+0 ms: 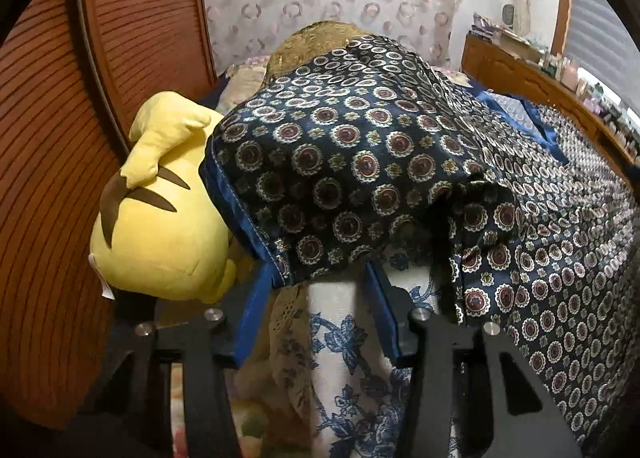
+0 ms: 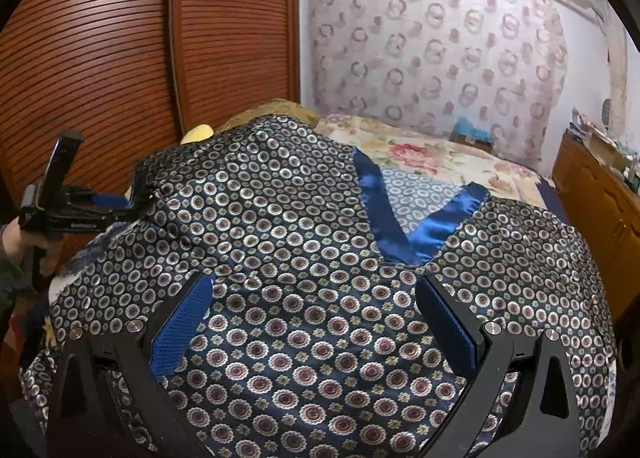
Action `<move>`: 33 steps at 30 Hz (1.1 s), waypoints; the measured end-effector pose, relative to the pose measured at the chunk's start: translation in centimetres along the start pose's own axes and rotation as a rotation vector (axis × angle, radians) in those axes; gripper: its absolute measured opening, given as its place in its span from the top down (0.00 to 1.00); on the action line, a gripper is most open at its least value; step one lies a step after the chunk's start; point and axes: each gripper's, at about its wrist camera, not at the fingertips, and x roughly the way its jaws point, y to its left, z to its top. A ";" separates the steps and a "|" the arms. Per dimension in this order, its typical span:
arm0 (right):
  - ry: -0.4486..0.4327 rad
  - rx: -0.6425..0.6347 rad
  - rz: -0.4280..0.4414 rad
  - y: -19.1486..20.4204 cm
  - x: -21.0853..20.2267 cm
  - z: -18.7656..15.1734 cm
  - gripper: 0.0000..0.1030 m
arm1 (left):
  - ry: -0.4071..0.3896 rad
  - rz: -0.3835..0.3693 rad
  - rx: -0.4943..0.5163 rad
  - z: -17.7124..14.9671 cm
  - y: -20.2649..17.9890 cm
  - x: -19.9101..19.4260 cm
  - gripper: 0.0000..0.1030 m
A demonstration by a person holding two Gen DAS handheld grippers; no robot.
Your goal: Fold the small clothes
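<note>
Your right tool (image 2: 312, 322) hangs just over the patterned top (image 2: 280, 258) with its two blue-padded fingers (image 2: 182, 318) spread wide and nothing between them, so it carries no cloth yet. Your left tool (image 1: 316, 278), seen in its own view, has its fingers parted, and the sleeve's hem droops across their tips; whether it pinches that hem you cannot tell from here, though in the right view it appears at the left, reaching into the bunched sleeve edge. The step looks like folding that sleeve inward, so make sure the left tool has a firm bite on the blue-trimmed hem, then carry it across toward the middle while the right tool presses the body flat. The fabric looks slick and satiny, so it will likely slide; move slowly and keep the fold line straight. The top is navy, covered in small round medallions, with a glossy blue V-neck band (image 2: 400, 214), and it lies spread over the bed (image 2: 432, 154). Beside the sleeve sits a yellow plush toy (image 1: 160, 210); beyond stand a louvred wooden wardrobe (image 2: 120, 38) and a patterned curtain (image 2: 440, 50).
</note>
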 end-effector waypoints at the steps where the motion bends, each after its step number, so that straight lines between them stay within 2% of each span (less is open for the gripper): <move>1: 0.003 -0.001 0.002 0.0 0.1 -0.1 0.00 | 0.000 0.002 0.000 0.0 0.0 0.0 0.54; 3: 0.010 0.000 0.004 0.0 0.2 -0.3 0.00 | 0.000 0.007 0.005 0.2 0.1 0.2 0.55; 5: 0.014 0.007 0.005 -0.1 0.3 -0.5 0.00 | -0.002 0.009 0.013 0.6 0.1 0.3 0.61; 7: 0.016 0.014 0.006 -0.4 0.4 -0.6 0.00 | -0.006 0.013 0.018 0.8 0.1 0.4 0.80; 9: 0.015 0.018 0.004 -0.4 0.3 -0.7 0.00 | -0.010 0.011 0.018 1.0 0.1 0.4 0.93; 12: 0.015 0.028 -0.001 -0.8 0.0 -0.9 0.00 | -0.060 0.024 0.005 1.3 0.3 -0.6 1.00; 22: 0.014 0.092 -0.026 -3.3 -0.8 -1.9 0.00 | -0.233 -0.023 0.053 5.0 -2.3 -6.0 1.00; 28: 0.003 0.112 -0.039 -4.3 -1.4 -1.8 0.00 | -0.282 -0.080 0.122 8.0 -6.3 -7.3 1.00; 33: -0.002 0.114 -0.042 -4.5 -1.7 -1.8 0.00 | -0.284 -0.132 0.186 9.6 -10.2 -7.2 1.00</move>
